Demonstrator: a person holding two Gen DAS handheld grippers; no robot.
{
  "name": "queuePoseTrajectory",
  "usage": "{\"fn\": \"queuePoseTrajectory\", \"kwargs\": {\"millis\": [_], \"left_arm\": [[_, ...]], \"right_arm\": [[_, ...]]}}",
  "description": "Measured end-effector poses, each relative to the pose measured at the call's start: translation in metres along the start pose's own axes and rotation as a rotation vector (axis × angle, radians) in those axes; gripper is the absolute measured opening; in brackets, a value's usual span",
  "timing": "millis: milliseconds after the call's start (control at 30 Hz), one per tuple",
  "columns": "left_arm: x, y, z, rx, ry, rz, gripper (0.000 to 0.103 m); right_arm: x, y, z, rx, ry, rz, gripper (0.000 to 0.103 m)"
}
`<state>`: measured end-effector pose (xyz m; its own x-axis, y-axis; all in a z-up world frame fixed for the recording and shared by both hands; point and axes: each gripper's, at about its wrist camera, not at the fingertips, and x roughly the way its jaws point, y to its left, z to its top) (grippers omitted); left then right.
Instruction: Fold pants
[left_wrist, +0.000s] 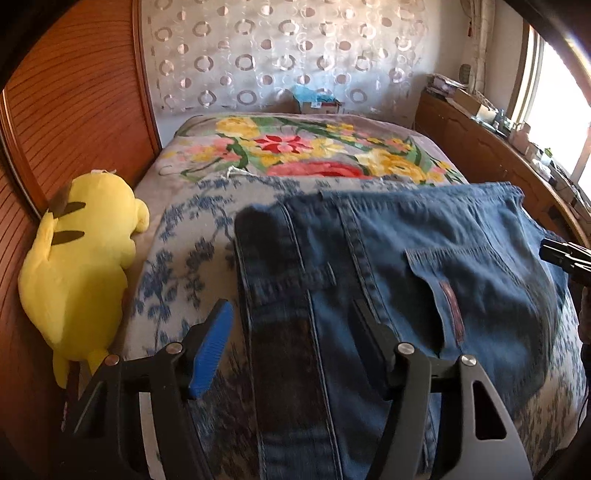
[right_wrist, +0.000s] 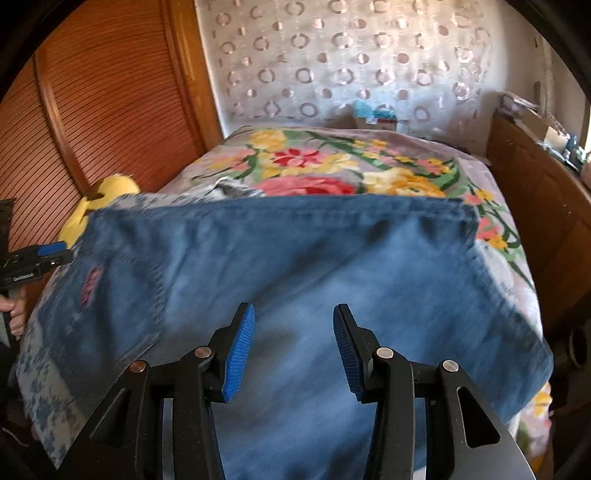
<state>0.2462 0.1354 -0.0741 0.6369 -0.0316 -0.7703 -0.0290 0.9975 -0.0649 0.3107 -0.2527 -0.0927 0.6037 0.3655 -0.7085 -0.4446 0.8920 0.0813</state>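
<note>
Presently your left gripper (left_wrist: 291, 343) and right gripper (right_wrist: 293, 347) hover spread, gripping nothing, over the pants (right_wrist: 295, 258) spanning the bed's (left_wrist: 192, 258) near edge; pinching one layer risks a crooked fold.

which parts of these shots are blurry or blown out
Left wrist view: the window at right is blown out white, and the jeans smear near the left gripper. Right wrist view: the jeans are streaked with motion blur near the right gripper; the walls bow from fisheye distortion.
</note>
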Motion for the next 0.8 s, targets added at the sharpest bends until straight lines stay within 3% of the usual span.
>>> {"fn": "queuePoseTrajectory", "kwargs": {"millis": [300,400,700,800], "left_arm": [[-0.024,-0.007,-0.029,0.001,0.002,-0.019,0.066],[-0.032,-0.009,-0.035,0.001,-0.011,-0.035,0.078],[-0.051,-0.027,-0.058,0.054,-0.069,-0.035,0.087],[-0.053,-0.032,-0.064,0.065,-0.076,-0.040,0.087]], "right_arm": [[-0.026,0.003,-0.022,0.023,-0.002,0.006,0.046],[-0.041,0.008,-0.036,0.029,-0.013,-0.008,0.046],[-0.070,0.038,-0.061,0.047,-0.062,-0.023,0.046],[-0.077,0.041,-0.074,0.051,-0.078,-0.014,0.056]]}}
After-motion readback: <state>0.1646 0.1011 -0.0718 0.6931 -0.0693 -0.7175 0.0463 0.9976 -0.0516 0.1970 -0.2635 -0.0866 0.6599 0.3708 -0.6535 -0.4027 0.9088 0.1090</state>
